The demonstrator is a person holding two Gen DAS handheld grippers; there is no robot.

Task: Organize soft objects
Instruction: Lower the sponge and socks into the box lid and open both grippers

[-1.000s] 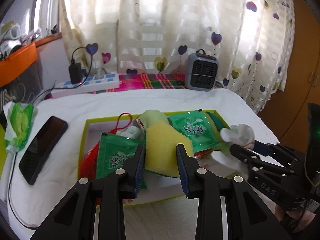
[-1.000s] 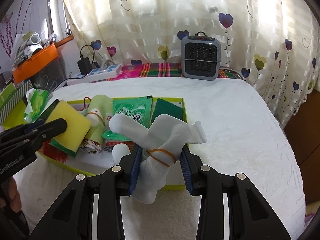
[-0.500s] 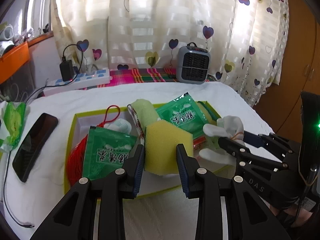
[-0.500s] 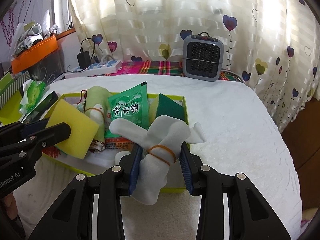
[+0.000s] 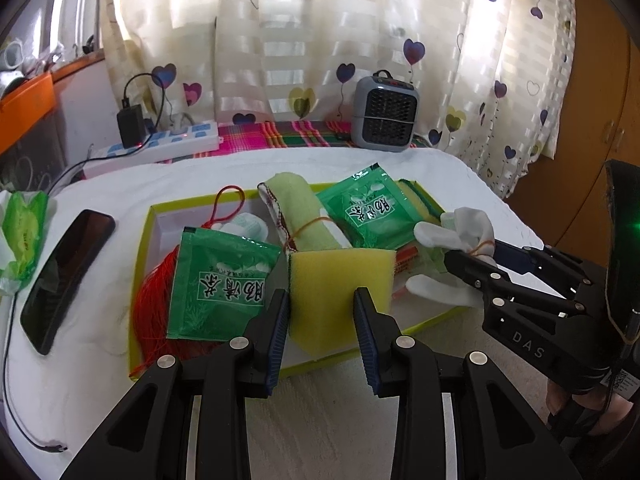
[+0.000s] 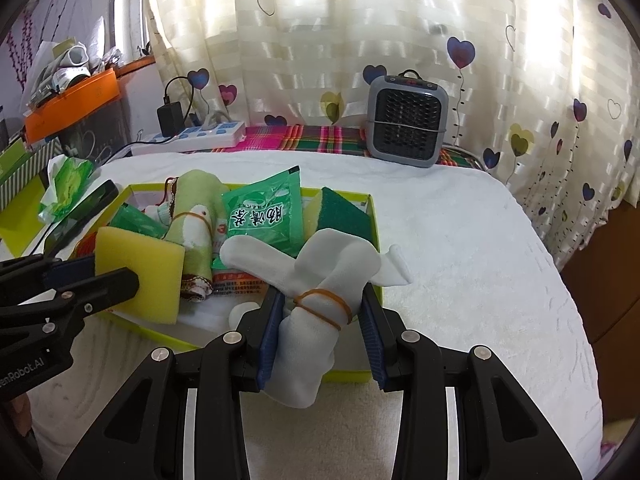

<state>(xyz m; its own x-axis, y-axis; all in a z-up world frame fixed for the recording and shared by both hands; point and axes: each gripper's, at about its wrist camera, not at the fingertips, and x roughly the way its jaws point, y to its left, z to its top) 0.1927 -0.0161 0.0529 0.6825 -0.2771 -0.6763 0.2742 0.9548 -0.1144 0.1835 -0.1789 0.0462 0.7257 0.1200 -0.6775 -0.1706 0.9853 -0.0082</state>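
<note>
Far side: daylight glowing through cream striped curtains (image 6: pixel 360 32) dotted with hearts. Below: plaid cloth strip (image 6: pixel 320 138) bearing small grey fan heater (image 6: pixel 407 120) and white power strip (image 6: pixel 192 138). Near: white textured table cover (image 6: pixel 460 248). Right: brown wooden cabinet (image 5: pixel 592 112).

The yellow sponge (image 5: pixel 340 292) hides the lower end of the rolled green towel (image 5: pixel 298 216). A green sachet (image 5: pixel 220 284) covers most of the red string bundle (image 5: pixel 150 312). Print on the leaflet (image 6: pixel 236 282) is too small to read. The orange shelf (image 5: pixel 24 112) is cut off at the left edge.
</note>
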